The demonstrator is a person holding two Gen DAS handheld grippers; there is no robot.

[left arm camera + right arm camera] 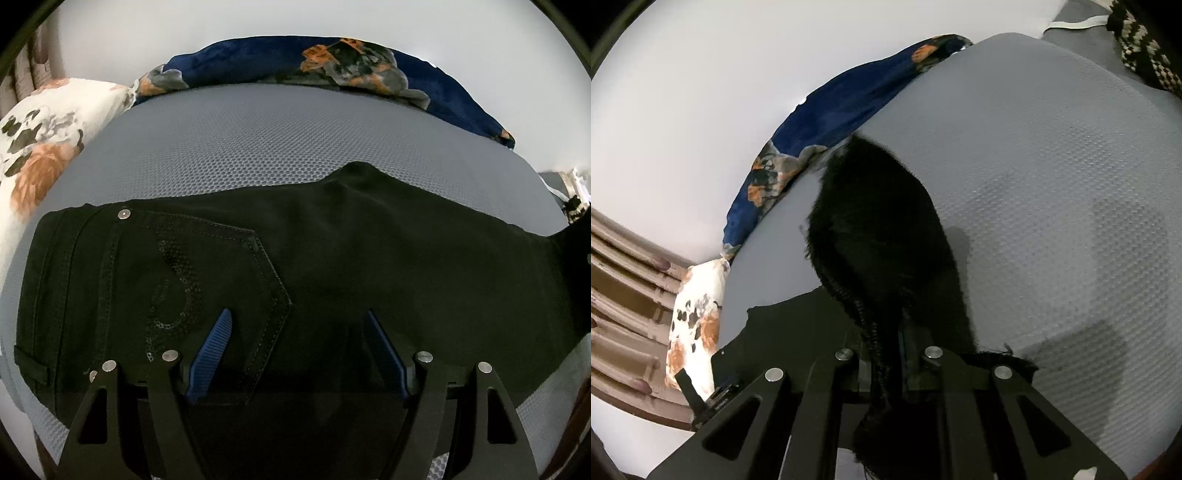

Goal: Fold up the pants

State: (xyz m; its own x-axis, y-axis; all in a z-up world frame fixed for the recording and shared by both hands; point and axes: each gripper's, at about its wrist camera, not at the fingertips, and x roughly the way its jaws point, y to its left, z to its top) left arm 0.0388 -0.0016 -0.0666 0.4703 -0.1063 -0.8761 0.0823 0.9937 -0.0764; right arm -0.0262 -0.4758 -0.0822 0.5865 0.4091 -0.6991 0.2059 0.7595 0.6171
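Black pants [332, 266] lie across a grey mesh mattress [240, 147], waistband and a stitched back pocket [207, 280] to the left, legs running off right. My left gripper [299, 332] hovers just above the seat area, its blue-padded fingers [212, 350] wide open with nothing between them. In the right wrist view, my right gripper [890, 354] is shut on the frayed hem end of the pants [882, 236], which is lifted off the mattress [1052, 184] and hangs over the jaws. The right fingertips are hidden by the cloth.
A navy floral blanket [332, 62] lies bunched along the far edge by the white wall. A white floral pillow [40, 147] sits at the left. A knitted patterned cloth [1141, 48] lies at the top right of the right wrist view, and a slatted headboard [624, 295] at its left.
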